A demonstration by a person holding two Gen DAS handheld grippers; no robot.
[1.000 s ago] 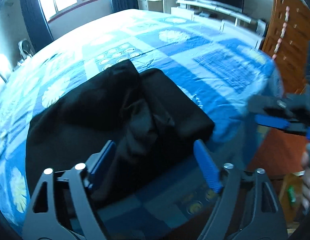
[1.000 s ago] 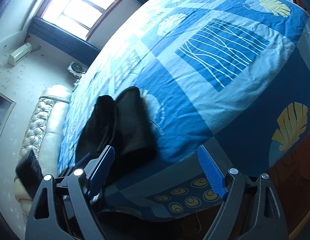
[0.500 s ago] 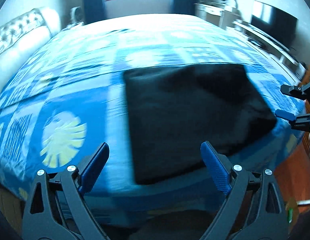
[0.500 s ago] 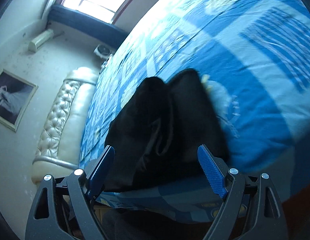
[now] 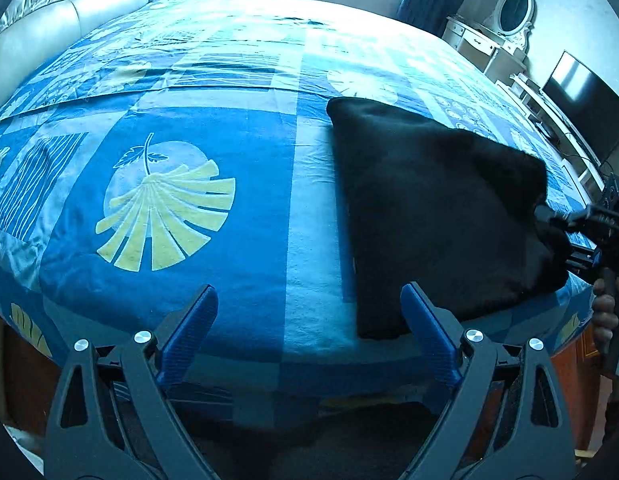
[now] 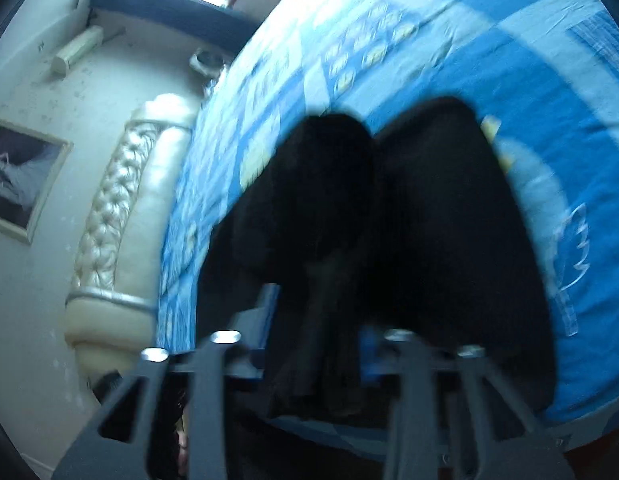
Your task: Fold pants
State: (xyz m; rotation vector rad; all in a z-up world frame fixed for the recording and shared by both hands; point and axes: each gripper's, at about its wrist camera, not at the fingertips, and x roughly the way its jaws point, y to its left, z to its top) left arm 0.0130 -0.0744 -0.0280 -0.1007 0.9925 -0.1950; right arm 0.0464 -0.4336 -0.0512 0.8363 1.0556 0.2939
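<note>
A pair of black pants (image 5: 437, 216) lies bunched on a bed covered with a blue patterned bedspread (image 5: 189, 92), close to the near edge and toward the right-hand corner as the left wrist camera sees it.

The main change is at the right gripper (image 6: 321, 344). A second ago its blue pads stood wide apart over the bed with nothing between them. Now the jaws are closing, and a thick fold of the dark cloth sits between them, filling the middle of the blurred right wrist view. From the left wrist camera the same gripper (image 5: 565, 236) appears at the far right, pinching the near right corner of the pants, with fingers of the person's hand (image 5: 607, 312) visible below it.

The left gripper (image 5: 309, 332) has swung away from the pants. A second ago the garment lay directly between its pads; now they hang wide apart over bare bedspread, with the left edge of the pants just beside the right-hand pad and nothing gripped.

This suggests the fold has barely begun: one corner is being secured, and the left gripper probably needs a matching hold on the near left corner before the cloth can be spread or folded.
</note>
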